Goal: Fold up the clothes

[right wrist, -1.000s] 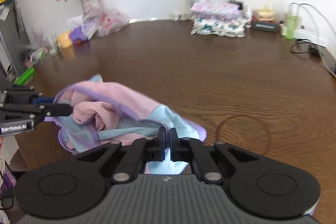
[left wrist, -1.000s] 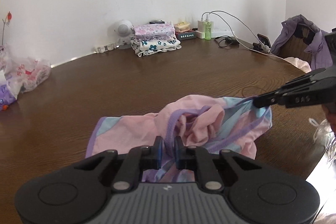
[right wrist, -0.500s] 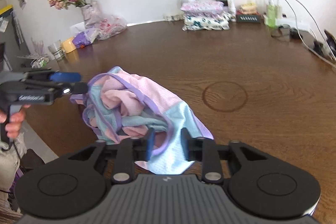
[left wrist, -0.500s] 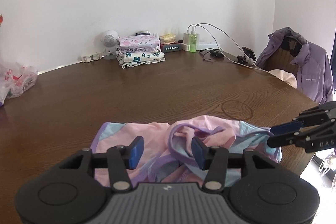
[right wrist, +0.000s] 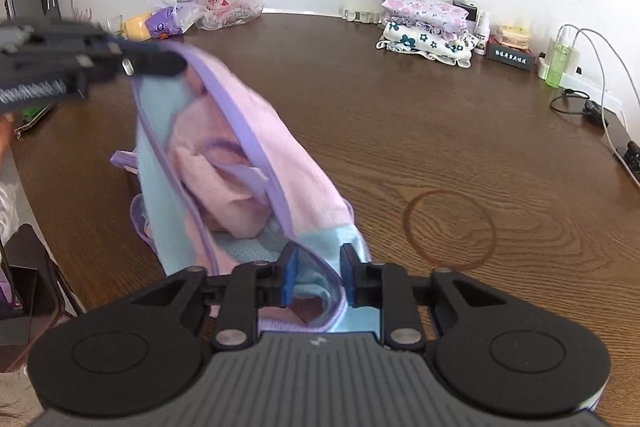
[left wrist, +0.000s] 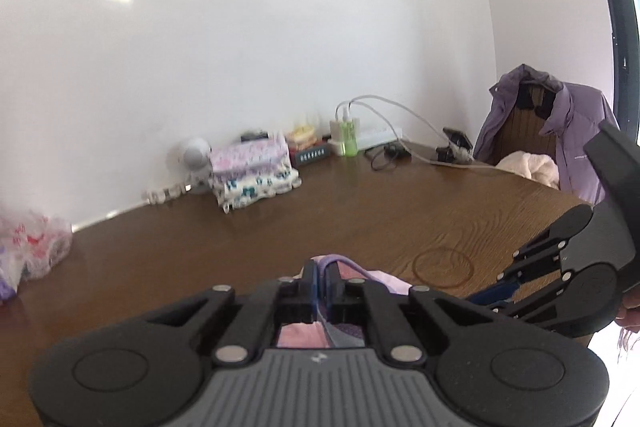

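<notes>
The right tongs (right wrist: 317, 279) stand wide around the near hem of the pink-and-blue garment (right wrist: 256, 163), not pinching it, while the left tongs (left wrist: 320, 285) are clamped on its purple edge, holding it bunched above the desk (right wrist: 400, 131). The step looks like regrasping to spread it; next, the right tongs must close on the hem. Beyond, folded clothes (right wrist: 426, 27) sit by the wall.

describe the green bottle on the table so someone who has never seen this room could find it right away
Follow the brown table to its far edge at the white wall. Right of the folded floral clothes, past a dark sign, the green bottle stands against a white power strip. It is the only clear lime-green thing there.
</notes>
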{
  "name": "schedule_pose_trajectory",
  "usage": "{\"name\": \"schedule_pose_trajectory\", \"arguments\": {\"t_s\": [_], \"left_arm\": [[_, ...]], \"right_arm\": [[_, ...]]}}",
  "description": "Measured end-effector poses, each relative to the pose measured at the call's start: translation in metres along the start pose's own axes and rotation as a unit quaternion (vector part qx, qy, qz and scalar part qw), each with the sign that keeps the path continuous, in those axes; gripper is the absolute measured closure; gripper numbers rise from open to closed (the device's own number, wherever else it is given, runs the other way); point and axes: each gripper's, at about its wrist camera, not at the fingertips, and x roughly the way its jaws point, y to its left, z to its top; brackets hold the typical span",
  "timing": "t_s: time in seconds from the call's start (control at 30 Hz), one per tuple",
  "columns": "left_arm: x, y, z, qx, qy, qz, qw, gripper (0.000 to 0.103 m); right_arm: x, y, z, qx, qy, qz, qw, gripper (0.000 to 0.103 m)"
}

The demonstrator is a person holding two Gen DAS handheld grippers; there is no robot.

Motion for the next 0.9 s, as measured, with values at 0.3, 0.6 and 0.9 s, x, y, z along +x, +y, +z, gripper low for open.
{"name": "schedule_pose_trajectory", "arguments": {"t_s": [0.3,0.6,0.9], "left_arm": [[-0.015,-0.020,-0.027,0.045,0.013,0.004,0.9989,0.101],[-0.015,-0.036,-0.069,0.033,0.056,-0.004,0.9978,0.100],[-0.015,-0.042,-0.081,0.022,0.065,0.016,0.9975,0.091]], "right_arm": [[-0.040,-0.026,-0.022,0.083,-0.060,-0.025,0.994,0.101],[-0.025,-0.008,-0.043,0.057,-0.010,-0.037,0.998,0.092],[-0.018,-0.004,-0.048,0.057,-0.032,-0.073,0.995,0.101]]}}
